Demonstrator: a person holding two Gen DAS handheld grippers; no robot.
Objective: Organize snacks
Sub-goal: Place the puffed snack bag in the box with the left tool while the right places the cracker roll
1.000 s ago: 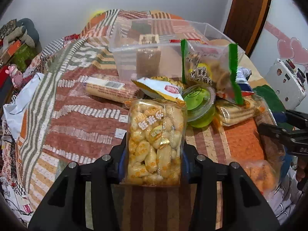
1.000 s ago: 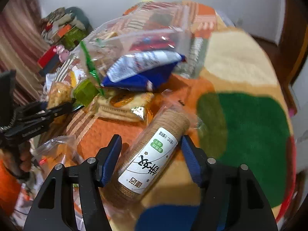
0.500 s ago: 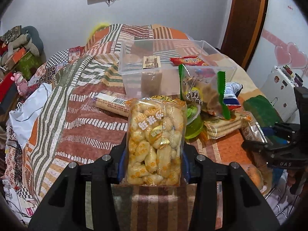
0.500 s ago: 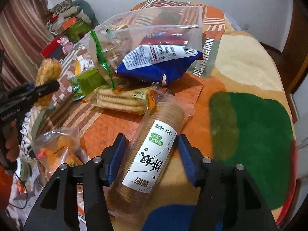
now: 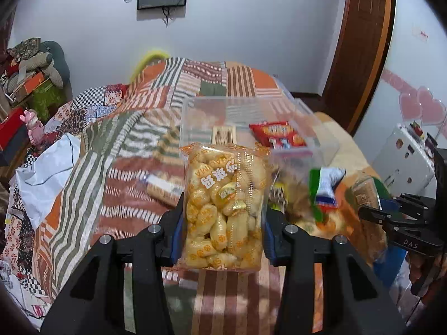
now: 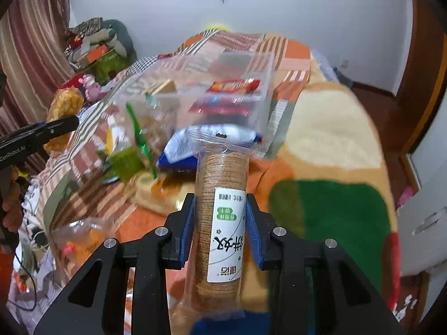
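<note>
Left gripper (image 5: 222, 223) is clamping the bag of yellow snacks (image 5: 225, 209) at frame centre; right gripper (image 6: 218, 231) is squeezing the cracker roll (image 6: 220, 223) upright, lower centre.

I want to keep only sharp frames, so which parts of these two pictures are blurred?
Left wrist view: the bag of yellow snacks in the left hand-held gripper is sharp; the pile at right is smeared. Right wrist view: the cracker roll is crisp; the clear bin and bedspread are blurred.
</note>
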